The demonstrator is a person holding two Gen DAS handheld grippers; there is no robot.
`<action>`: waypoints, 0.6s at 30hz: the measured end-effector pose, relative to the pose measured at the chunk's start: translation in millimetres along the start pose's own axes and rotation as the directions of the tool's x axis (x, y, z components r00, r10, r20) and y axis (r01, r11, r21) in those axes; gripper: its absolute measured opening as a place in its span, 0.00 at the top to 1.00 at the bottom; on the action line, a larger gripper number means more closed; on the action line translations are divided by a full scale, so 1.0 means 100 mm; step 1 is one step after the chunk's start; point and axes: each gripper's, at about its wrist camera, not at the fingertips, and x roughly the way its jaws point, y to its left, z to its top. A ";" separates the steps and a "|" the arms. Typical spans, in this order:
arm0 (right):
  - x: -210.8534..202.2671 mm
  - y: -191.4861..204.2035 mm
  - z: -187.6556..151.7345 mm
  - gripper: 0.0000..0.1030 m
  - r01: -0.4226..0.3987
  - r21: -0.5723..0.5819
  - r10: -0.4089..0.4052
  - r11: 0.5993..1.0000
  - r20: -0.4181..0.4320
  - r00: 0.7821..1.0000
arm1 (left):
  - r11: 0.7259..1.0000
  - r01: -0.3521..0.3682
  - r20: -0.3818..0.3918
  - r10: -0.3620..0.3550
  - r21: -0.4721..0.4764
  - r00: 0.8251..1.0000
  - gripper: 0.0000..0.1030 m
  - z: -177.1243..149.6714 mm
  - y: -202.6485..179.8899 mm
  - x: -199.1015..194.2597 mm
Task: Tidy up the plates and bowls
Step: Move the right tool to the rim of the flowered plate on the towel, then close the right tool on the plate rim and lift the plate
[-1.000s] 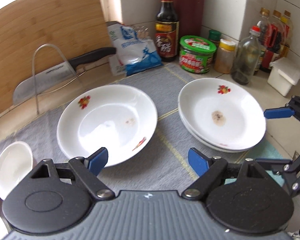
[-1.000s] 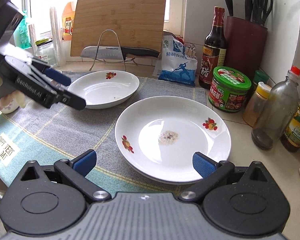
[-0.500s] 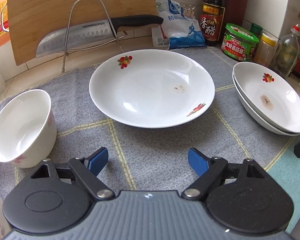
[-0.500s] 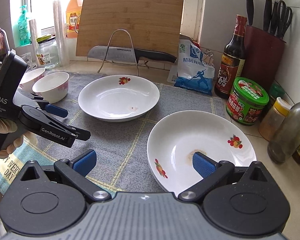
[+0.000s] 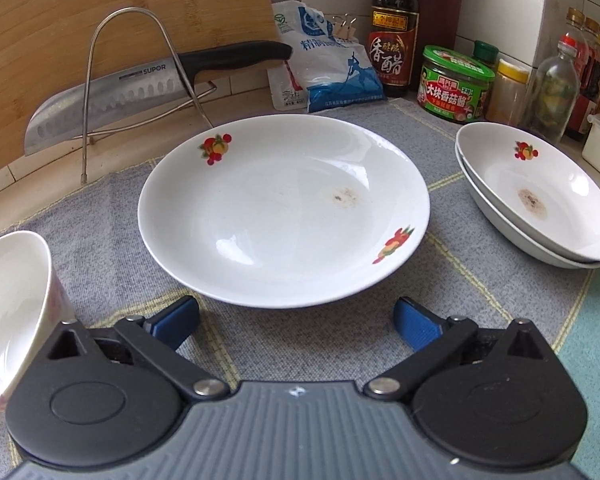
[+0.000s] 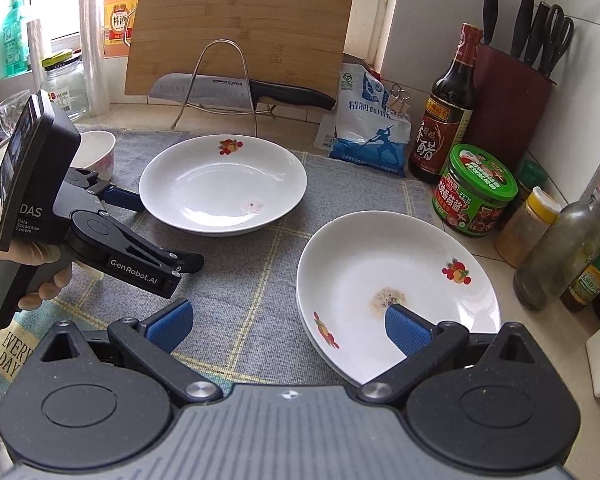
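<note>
A single white flowered plate (image 5: 284,212) lies on the grey mat, also in the right wrist view (image 6: 222,184). A stack of two like plates (image 5: 540,196) lies to its right, also in the right wrist view (image 6: 396,292). A white bowl (image 5: 10,312) stands at the left, also in the right wrist view (image 6: 98,152). My left gripper (image 5: 296,322) is open and empty, just in front of the single plate's near rim. In the right wrist view it (image 6: 156,236) sits at that plate's left edge. My right gripper (image 6: 288,326) is open and empty, its right finger over the stack's near edge.
A knife on a wire rack (image 5: 140,84) and a bamboo board (image 6: 240,28) stand behind the plates. A salt bag (image 5: 324,64), vinegar bottle (image 5: 394,28), green jar (image 5: 456,80) and other bottles line the back right. A knife block (image 6: 512,96) stands by the wall.
My left gripper turned left and closed in low on the single plate, which now fills its view. My right gripper pulled back and left, so the stack now sits at its right finger.
</note>
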 end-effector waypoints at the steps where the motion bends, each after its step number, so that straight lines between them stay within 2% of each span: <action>1: 0.02 -0.01 0.03 0.00 -0.006 -0.011 0.006 1.000 0.000 1.000 | 1.000 0.000 0.002 0.000 -0.001 1.000 0.00 0.00 0.00 0.00; 6: 0.23 -0.11 0.24 0.00 -0.081 -0.063 0.083 0.995 0.021 0.996 | 1.000 -0.010 0.002 0.010 -0.016 1.000 0.00 0.02 0.01 0.01; 12: 0.58 -0.23 0.58 0.00 -0.192 -0.115 0.195 0.975 0.013 0.981 | 0.999 -0.028 0.018 0.029 -0.035 0.999 0.00 0.01 0.00 0.00; 18: 1.05 -0.29 0.89 0.00 -0.257 -0.109 0.252 0.960 -0.055 0.966 | 0.998 -0.040 0.038 0.042 -0.052 0.998 0.00 -0.01 -0.02 -0.02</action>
